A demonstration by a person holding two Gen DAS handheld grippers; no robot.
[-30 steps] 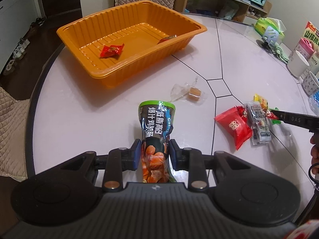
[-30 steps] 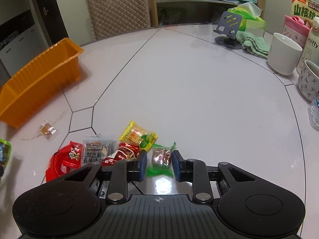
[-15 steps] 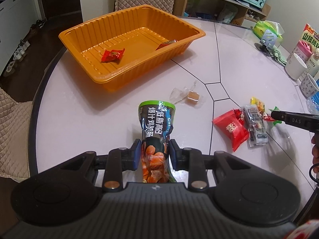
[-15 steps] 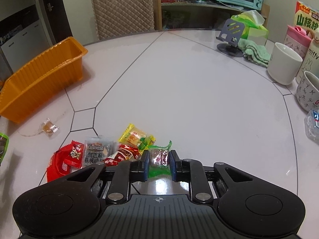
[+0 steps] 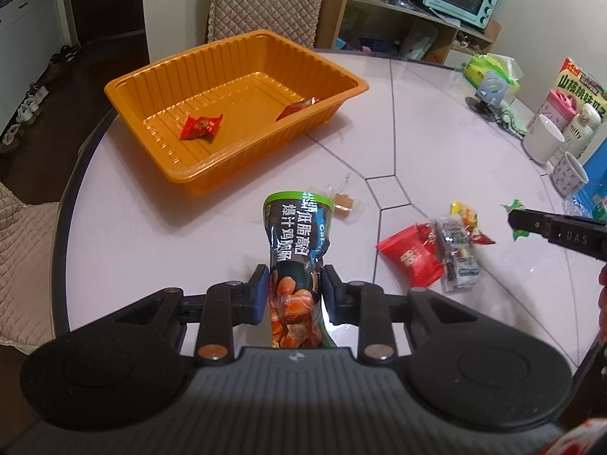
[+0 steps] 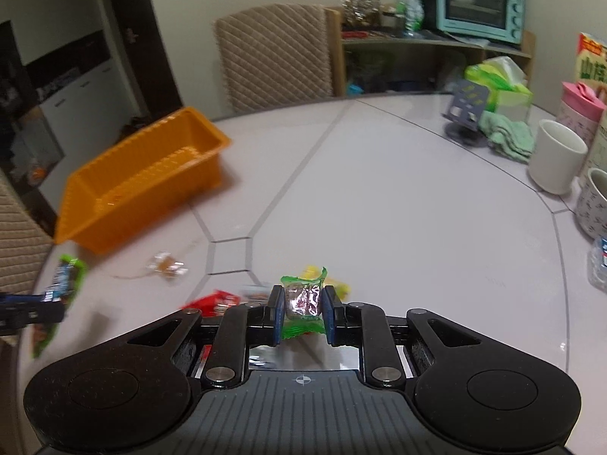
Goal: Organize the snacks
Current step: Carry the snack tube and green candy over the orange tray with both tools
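My left gripper [image 5: 293, 290] is shut on a tall dark snack pouch [image 5: 297, 239] with a green top, held above the table. An orange tray [image 5: 197, 178] stands beyond it, holding two red candies [image 5: 200, 126]. My right gripper [image 6: 302, 303] is shut on a small green-edged candy [image 6: 303, 295], lifted off the table. In the left wrist view the right gripper [image 5: 518, 222] shows at the right edge with the green wrapper [image 5: 515, 204] in its tip. A heap of snack packets [image 5: 436, 254] lies below it. A clear-wrapped brown sweet [image 5: 343, 203] sits near the pouch.
The orange tray [image 6: 144, 193] is at the left in the right wrist view. Mugs [image 6: 555, 161], a pink bottle [image 6: 578, 108], a green cloth [image 6: 508, 136] and a phone stand [image 6: 468, 108] line the table's far right. A quilted chair [image 6: 275, 57] stands behind the table.
The right gripper closed on the green candy and lifted it off the table. The left gripper rose a little with the pouch still in it.
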